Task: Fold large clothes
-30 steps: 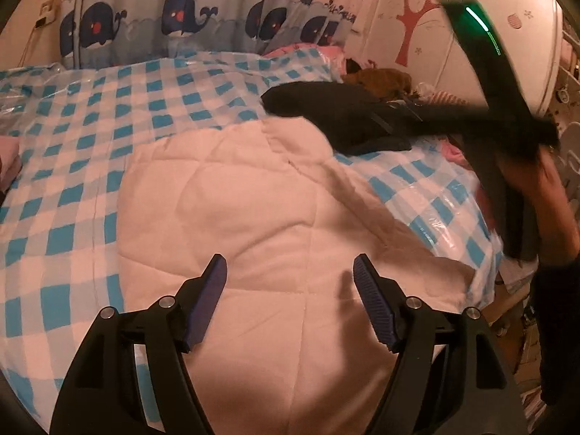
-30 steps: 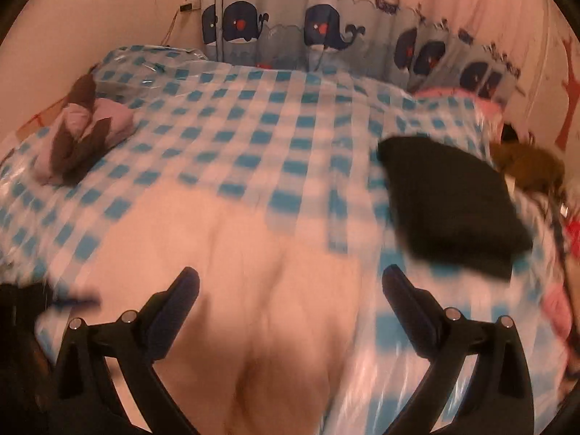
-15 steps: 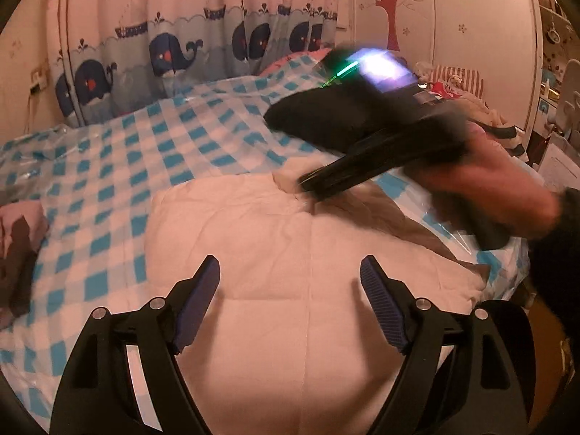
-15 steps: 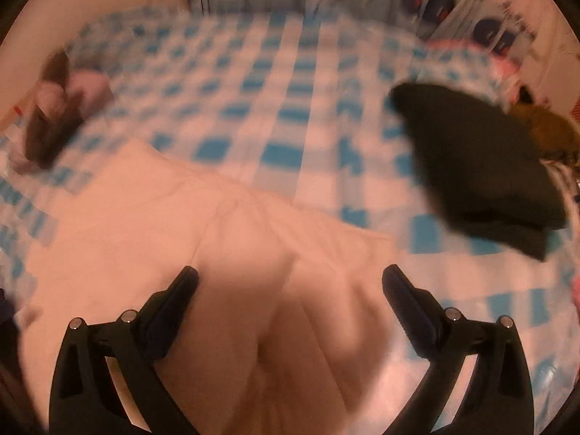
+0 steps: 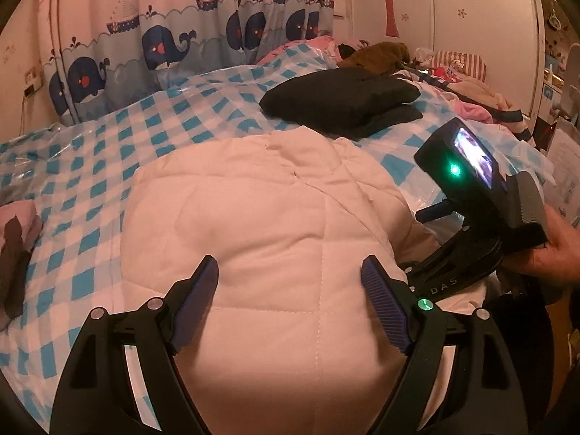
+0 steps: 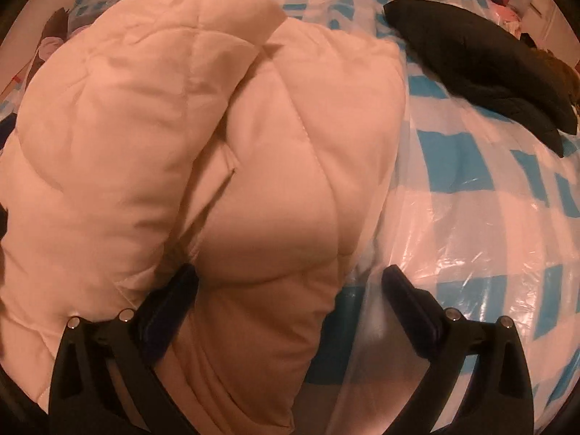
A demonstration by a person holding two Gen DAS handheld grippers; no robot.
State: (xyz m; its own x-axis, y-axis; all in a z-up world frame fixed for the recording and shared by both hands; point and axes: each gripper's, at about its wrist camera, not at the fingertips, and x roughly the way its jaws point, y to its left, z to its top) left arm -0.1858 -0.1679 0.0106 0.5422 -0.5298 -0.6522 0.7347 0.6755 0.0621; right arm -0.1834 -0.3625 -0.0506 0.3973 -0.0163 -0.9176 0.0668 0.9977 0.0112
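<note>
Left to right: my left gripper (image 5: pixel 290 304) hangs over the white quilted jacket (image 5: pixel 268 224), jaws spread, nothing pinched. The jacket's on the checked bed cover (image 5: pixel 108 152), partly bunched, w/ a flap doubled over. My right gripper (image 6: pixel 290 301) is spread too, straddling the jacket's edge, no grip yet. Black folded garment (image 5: pixel 344 98) looks done imo, so the jacket's left.

The quilted coat (image 5: pixel 275 224) is cream white, the bed cover (image 5: pixel 119 152) has blue and white checks, the folded garment (image 5: pixel 344 98) far right is black, and the far curtain (image 5: pixel 163 43) shows dark blue whales.
</note>
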